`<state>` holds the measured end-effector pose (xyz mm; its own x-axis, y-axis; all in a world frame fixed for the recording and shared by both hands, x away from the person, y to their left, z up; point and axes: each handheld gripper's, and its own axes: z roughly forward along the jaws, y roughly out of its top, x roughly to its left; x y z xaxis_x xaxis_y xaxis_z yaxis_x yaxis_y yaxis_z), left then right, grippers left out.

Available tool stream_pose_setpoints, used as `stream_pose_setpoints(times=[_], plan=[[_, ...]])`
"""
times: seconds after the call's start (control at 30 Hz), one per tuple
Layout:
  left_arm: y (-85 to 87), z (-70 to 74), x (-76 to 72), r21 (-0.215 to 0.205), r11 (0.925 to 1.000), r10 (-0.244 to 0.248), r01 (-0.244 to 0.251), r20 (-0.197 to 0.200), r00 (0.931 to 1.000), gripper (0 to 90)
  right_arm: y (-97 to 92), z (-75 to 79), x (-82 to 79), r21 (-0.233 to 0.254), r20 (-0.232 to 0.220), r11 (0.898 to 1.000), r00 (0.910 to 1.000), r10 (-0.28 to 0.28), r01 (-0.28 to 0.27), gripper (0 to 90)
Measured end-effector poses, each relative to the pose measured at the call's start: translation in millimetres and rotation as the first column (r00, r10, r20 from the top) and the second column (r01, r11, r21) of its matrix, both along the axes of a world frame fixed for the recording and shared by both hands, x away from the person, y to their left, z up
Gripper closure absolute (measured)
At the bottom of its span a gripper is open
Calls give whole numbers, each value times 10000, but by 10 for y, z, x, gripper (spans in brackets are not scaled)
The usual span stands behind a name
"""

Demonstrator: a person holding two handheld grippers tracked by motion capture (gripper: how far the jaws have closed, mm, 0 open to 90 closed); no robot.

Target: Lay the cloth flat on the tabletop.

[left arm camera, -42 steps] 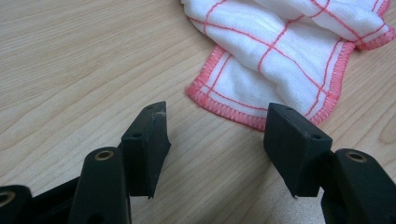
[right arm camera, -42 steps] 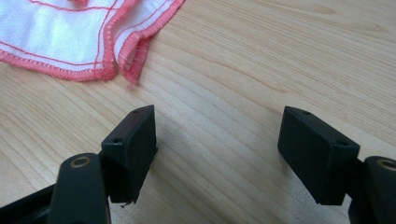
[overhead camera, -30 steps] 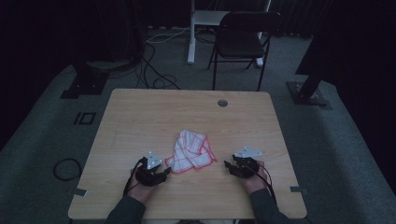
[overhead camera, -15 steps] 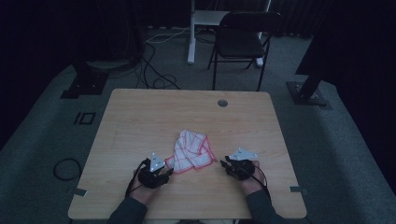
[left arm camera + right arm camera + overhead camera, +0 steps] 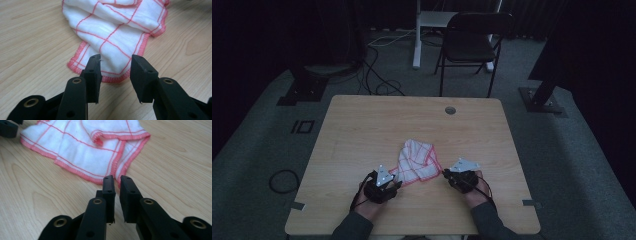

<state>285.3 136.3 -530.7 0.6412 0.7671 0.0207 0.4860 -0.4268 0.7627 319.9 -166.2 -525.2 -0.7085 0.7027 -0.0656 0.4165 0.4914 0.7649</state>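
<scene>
A white cloth (image 5: 417,162) with red grid lines and a red hem lies rumpled on the wooden table (image 5: 362,130), near its front edge. My left gripper (image 5: 396,181) sits at the cloth's near left corner. In the left gripper view my left gripper (image 5: 116,62) is open, its jaws have just been closing, and the cloth (image 5: 120,27) has its hemmed corner between the tips. My right gripper (image 5: 445,174) is at the cloth's right corner. Its jaws (image 5: 118,180) have just been closing to a narrow gap, with the cloth (image 5: 82,147) reaching the tips by its hem.
A round cable hole (image 5: 450,110) is near the table's far edge. A dark folding chair (image 5: 472,42) stands behind the table. Cables (image 5: 377,80) and stand bases (image 5: 539,100) lie on the grey carpet. The left gripper's jaw (image 5: 7,127) shows at the right gripper view's top left.
My right gripper has moved left, up to the cloth's right corner. My left gripper has edged slightly toward the cloth. The cloth lies as before.
</scene>
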Motion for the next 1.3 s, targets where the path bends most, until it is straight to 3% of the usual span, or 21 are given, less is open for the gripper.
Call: stream_pose_setpoints(times=[0.37,0.8,1.3], plan=[[-75,-4,3,-75,9998,-179,179,6,9998,658,167,39,83,-49,113,9995,9995,302,-301,848],[-124,-25,8,-68,9994,-337,336,-102,9994,658,390,27,189,-104,-54,9979,9979,646,-646,834],[-175,60,-40,-109,9984,-556,558,182,9983,650,537,-7,330,-135,-258,9975,9973,695,-698,792]])
